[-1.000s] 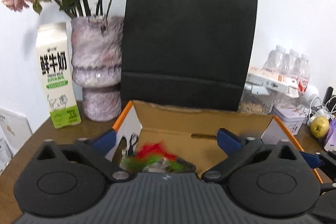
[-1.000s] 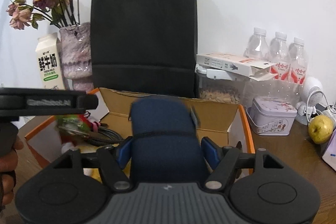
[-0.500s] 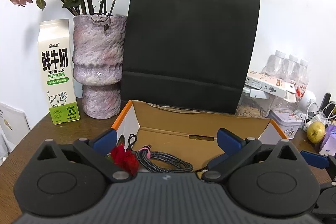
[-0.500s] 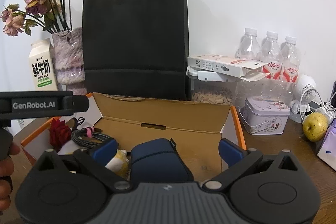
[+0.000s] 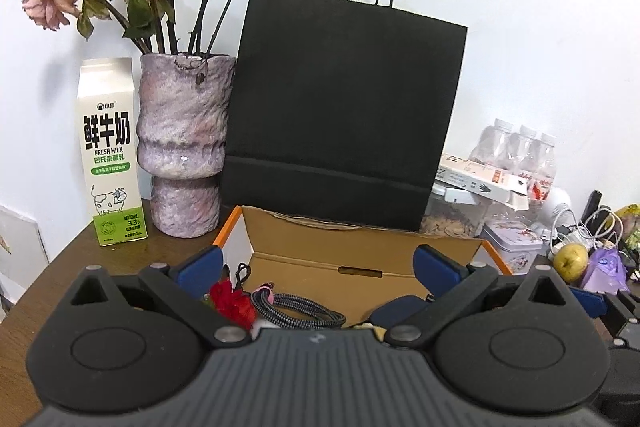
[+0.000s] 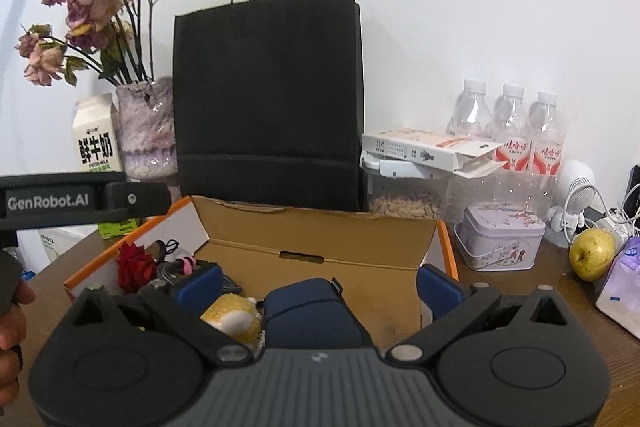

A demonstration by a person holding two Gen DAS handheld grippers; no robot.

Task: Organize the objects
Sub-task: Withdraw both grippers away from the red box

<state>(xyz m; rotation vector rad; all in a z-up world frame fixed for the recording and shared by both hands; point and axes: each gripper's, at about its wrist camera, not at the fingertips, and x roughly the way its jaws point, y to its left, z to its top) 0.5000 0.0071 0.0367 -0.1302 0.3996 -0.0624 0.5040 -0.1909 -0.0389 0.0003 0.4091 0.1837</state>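
Cardboard box (image 6: 320,241), orange-edged, sits open on the brown table (image 6: 520,291) directly ahead of both tools, at 12 o'clock in each wrist view. Its contents, read from the right wrist view:

- navy pouch (image 6: 310,315) — on the box floor, at 6 o'clock within the box, lying between the right tool's pads with clear space on both sides;
- yellow plush toy (image 6: 234,319) — touching the pouch's 9 o'clock side;
- red rose (image 6: 134,267) and coiled braided cable (image 5: 304,311) — in the box's 9 o'clock end.

Right gripper (image 6: 318,285): jaws spread to full width, having just been opening; the pouch lies between them but neither pad presses on it.

Left gripper (image 5: 316,267): jaws wide apart, gripping nothing, poised over the box's near edge. In the right wrist view a hand (image 6: 10,339) holds this tool at 9 o'clock.

Behind the box at 12 o'clock stands a black paper bag (image 5: 344,115). At 10 o'clock stand a vase (image 5: 184,147) and a milk carton (image 5: 110,151). At 3 o'clock lie a tin (image 6: 502,237) and a yellow-green fruit (image 6: 592,253).
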